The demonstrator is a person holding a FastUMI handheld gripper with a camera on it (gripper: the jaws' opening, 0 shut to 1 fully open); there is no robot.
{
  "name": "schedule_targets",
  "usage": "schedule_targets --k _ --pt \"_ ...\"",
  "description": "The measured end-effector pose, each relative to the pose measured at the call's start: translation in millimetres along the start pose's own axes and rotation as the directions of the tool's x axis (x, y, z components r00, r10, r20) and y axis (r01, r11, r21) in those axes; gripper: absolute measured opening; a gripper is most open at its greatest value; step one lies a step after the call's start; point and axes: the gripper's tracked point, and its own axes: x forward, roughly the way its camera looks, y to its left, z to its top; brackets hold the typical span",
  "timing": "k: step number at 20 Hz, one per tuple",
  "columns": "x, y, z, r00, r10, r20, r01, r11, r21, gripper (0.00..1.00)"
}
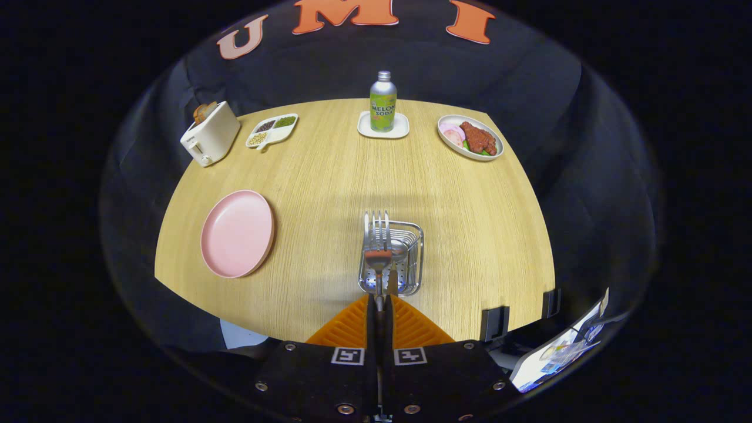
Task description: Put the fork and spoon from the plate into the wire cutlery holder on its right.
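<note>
My gripper (379, 302) is shut on the handle of a metal fork (378, 235), which sticks straight out ahead of the fingers with its tines up. The fork hangs over the wire cutlery holder (411, 258), just beyond the fingertips. Inside the holder lies what looks like a spoon bowl (397, 250), partly hidden by the fork. To the left of the holder sits the pink plate (237, 233), with nothing on it.
On the wooden table (329, 176), at the far side, stand a white toaster (210, 138), a divided dish of beans (271, 130), a soda bottle (383, 103) on a white coaster and a plate of food (470, 137). Black clamps (494, 322) grip the near edge at right.
</note>
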Motion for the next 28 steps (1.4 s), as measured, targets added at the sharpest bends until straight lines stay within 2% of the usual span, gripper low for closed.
schedule_targets --k 5,11,14,19,20,23,27,28 --pt "12 -1 -1 0.999 0.008 -0.041 -0.007 1.000 0.008 0.04" --pt "19 0 4 0.998 0.023 -0.062 -0.023 1.000 0.003 0.09" --pt "16 1 24 0.999 0.043 -0.003 -0.043 0.999 0.012 0.10" --pt "3 -8 58 0.990 0.021 0.140 -0.024 1.000 0.021 0.14" --pt "-3 -11 71 0.982 0.014 0.188 -0.023 0.999 0.044 0.16" --pt "-24 -25 109 0.933 -0.037 0.357 0.007 0.996 0.086 0.31" --pt "-69 -31 156 0.829 -0.051 0.558 0.004 0.996 0.084 0.55" --pt "-80 -31 167 0.796 -0.052 0.603 0.003 0.997 0.082 0.58"
